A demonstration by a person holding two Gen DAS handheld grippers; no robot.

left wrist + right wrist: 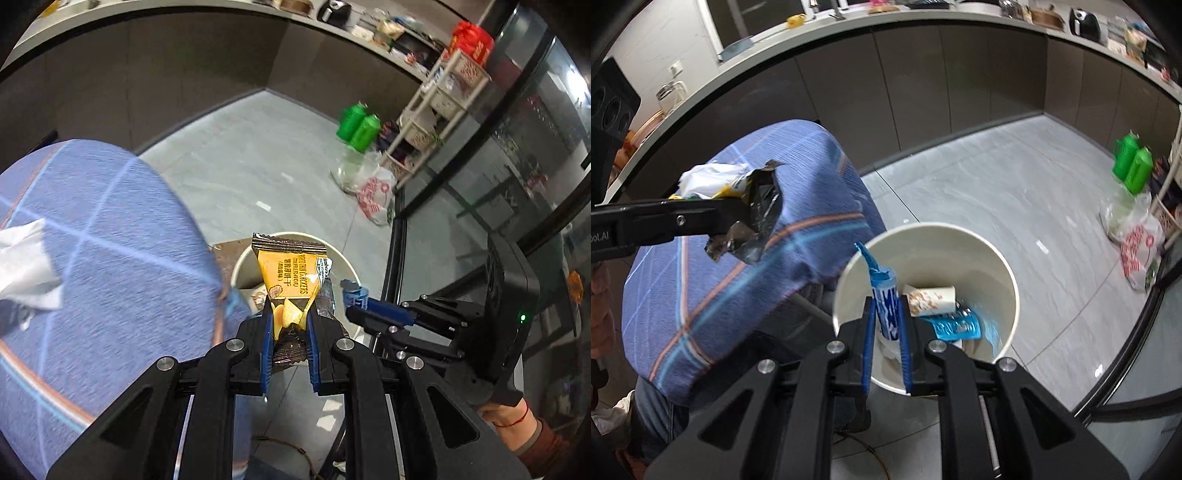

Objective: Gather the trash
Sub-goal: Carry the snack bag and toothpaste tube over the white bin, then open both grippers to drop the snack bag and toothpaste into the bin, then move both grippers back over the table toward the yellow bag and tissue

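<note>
Gripping a cracker wrapper in the left gripper and a blue wrapper in the right gripper, both are nearing the bin; the left one is risking a rim-side miss.

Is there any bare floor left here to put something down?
Yes: the grey floor between the white bin and dark cabinets is bare. It is crowded by the green bottles, plastic bags and rack.

"CRACKERS" on the yellow snack wrapper

Both wrist views angle steeply down, close above shared bin.
</note>
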